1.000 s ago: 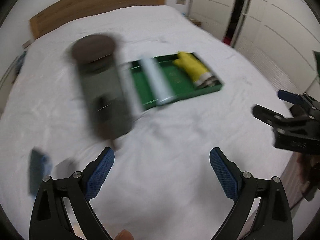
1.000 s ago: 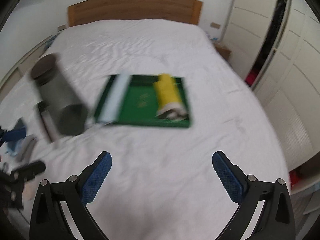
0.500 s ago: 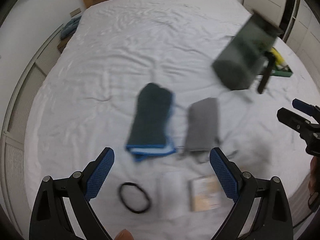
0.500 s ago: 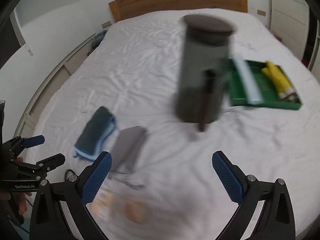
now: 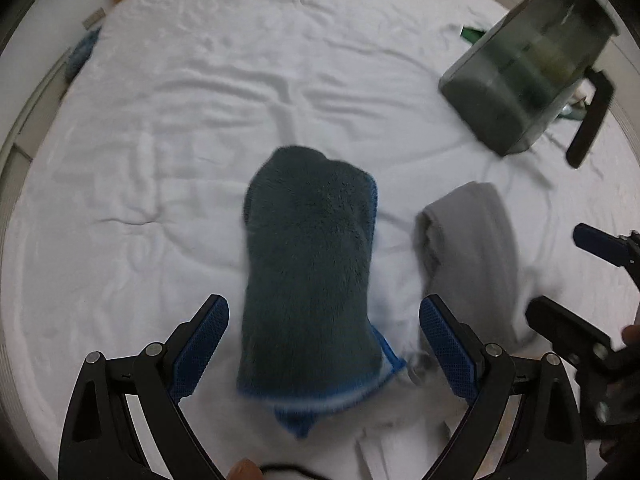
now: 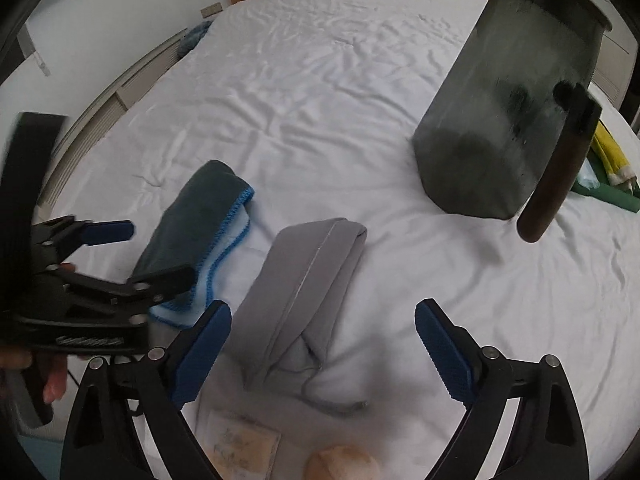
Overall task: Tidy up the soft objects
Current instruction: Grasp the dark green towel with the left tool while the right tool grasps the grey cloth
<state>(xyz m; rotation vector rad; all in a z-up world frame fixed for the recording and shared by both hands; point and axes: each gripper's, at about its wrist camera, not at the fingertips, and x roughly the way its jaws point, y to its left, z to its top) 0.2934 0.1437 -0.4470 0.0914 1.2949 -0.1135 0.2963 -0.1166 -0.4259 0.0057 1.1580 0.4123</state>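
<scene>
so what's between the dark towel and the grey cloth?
Only bare white sheet separates the dark towel from the grey cloth; clearest in the right wrist view.

Green tray (image 6: 612, 196) far right, mostly hidden behind the dark jug (image 6: 500, 112). Yellow roll (image 6: 610, 152) in it half covered too. Blue towel (image 5: 308, 288) blurred at its near end. Black ring (image 5: 288, 471) cut off by the bottom edge. Flat packet (image 6: 244, 446) and round pale thing (image 6: 344, 462) near the bottom, too blurred to tell. Blue cloth (image 6: 196, 36) far left, too small to make out.
</scene>
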